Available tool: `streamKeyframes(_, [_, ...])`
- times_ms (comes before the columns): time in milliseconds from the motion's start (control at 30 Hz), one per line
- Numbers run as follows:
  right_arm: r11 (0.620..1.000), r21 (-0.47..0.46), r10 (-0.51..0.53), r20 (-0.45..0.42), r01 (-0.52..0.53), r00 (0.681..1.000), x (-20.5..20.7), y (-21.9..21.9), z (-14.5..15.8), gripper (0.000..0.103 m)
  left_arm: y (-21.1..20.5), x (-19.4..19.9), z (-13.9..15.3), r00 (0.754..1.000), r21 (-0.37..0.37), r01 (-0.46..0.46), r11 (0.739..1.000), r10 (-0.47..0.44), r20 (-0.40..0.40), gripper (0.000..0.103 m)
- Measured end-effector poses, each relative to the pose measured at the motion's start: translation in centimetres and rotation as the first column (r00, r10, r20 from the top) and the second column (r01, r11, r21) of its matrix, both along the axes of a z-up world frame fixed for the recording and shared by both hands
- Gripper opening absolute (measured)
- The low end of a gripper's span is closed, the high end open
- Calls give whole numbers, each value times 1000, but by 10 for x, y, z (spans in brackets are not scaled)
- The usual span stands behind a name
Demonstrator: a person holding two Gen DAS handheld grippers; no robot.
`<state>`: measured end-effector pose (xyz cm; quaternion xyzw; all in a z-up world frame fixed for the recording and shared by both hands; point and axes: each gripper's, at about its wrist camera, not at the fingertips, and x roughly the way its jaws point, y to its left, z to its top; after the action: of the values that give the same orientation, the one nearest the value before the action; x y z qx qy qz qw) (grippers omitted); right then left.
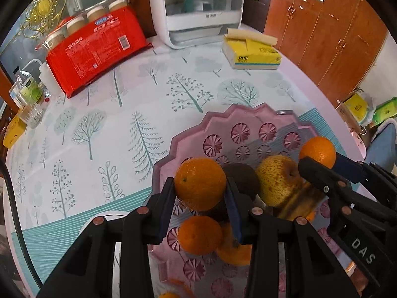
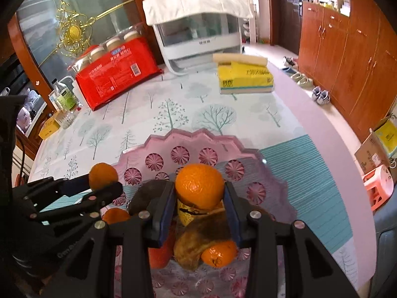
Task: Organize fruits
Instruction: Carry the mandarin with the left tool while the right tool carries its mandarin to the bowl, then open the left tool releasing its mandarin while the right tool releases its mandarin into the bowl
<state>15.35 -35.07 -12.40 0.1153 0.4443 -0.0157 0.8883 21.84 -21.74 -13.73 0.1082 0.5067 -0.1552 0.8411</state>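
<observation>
Holding one orange (image 1: pixel 200 183) in your left gripper (image 1: pixel 200 198) and another orange (image 2: pixel 199 183) in your right gripper (image 2: pixel 200 198), you are over the pink tray (image 1: pixel 250 116). Next, lower them gently into empty spots and let go.

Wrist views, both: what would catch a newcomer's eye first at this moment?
Each gripper holds an orange above the pink scalloped tray near the table's front: the left gripper is shut on one orange, the right gripper on another. Below them more oranges, a speckled yellow pear and a browned banana lie heaped on the tray. Farther back, a red pack of paper cups stands out on the tree-print tablecloth.
</observation>
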Motion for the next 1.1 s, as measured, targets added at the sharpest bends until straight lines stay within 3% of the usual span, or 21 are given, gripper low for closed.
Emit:
streamKeyframes(200, [999,-5,32,-21,-33,999,11,10,-9,40,-1,1,-7,1000,20,-8,1000,8,-3,40])
streamKeyframes(267, [999,-11,35,-29,-35,999,14,11,-10,40,1,2,-6,1000,34,-15,999,15,11,46])
streamKeyframes(333, [999,-14,30,-36,-31,999,15,11,-11,40,5,3,-4,999,54,-41,998,40,30,65])
streamKeyframes(433, [1000,-1,19,-46,-19,999,16,8,-12,40,13,5,-1,997,40,-63,997,62,35,77])
streamKeyframes(1100, [996,-92,11,3,-10,1000,-1,25,17,41,31,-13,32,997,-18,-43,999,44,60,80])
